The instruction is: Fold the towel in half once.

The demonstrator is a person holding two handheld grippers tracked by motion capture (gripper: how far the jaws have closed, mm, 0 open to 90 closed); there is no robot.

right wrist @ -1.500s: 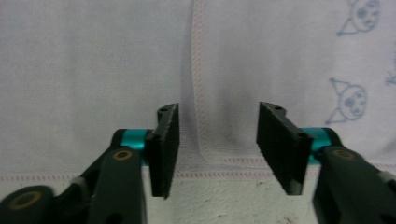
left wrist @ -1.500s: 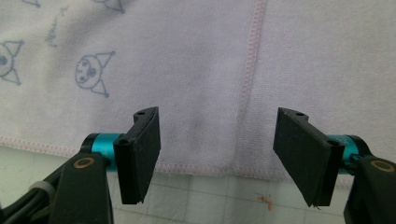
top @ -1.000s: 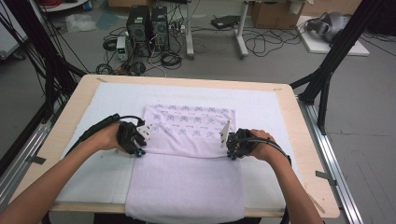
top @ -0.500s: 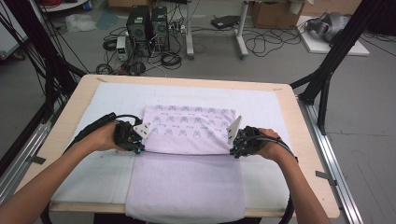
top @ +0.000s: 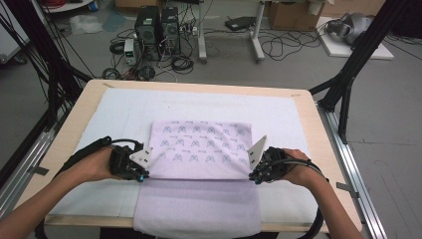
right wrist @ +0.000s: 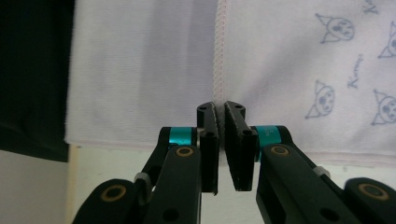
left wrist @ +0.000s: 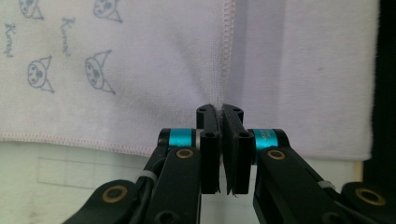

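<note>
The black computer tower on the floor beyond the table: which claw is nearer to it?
The left. The left claw grips the towel at its left edge, below and slightly left of the computer tower. The right claw grips the right edge, farther across the table.

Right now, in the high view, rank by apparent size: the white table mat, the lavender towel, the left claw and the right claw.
1. White table mat
2. Lavender towel, partly hanging over the near edge
3. Left claw and right claw: they look alike, so no ranking between them.

A lab: computer towers (top: 158, 27), floor cables (top: 278, 47).
</note>
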